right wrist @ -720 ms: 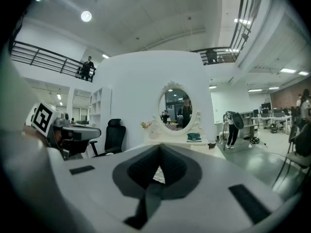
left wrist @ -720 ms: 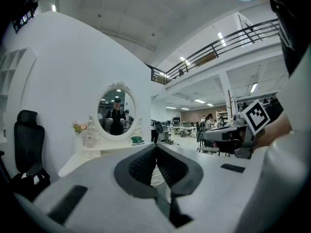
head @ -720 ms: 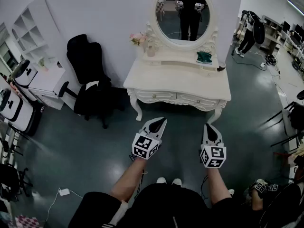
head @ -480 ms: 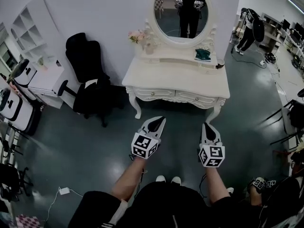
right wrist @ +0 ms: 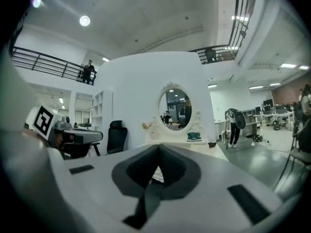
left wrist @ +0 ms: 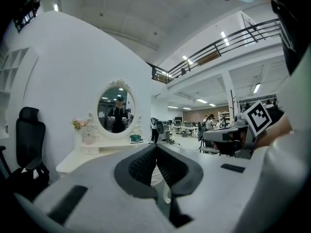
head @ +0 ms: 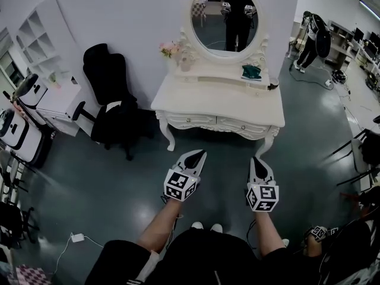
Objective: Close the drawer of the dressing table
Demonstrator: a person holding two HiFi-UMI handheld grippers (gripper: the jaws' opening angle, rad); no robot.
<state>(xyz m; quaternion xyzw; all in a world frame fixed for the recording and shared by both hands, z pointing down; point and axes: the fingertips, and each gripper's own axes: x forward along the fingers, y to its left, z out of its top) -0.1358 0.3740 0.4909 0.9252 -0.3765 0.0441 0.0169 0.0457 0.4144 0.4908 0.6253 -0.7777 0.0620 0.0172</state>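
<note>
dressing table (head: 219, 100): sits a little higher and further left in the head view than before
left gripper (head: 200, 154): tip is slightly further from the table's near edge
right gripper (head: 257, 160): also slightly further from the table, and a touch left
marker cube (head: 319, 233), lower right: lies further left

Left claw (head: 202, 152), right claw (head: 256, 158) — together, level

We've got the dressing table (head: 214, 103) against the far wall, mirror (head: 224, 19) on its far edge, flowers (head: 172, 49) at its far-left corner. Office chair (head: 110, 94) left of the table, shelf unit (head: 41, 34) further left. Left gripper (head: 199, 154) and right gripper (head: 258, 160) side by side, near, well apart from the table front.
</note>
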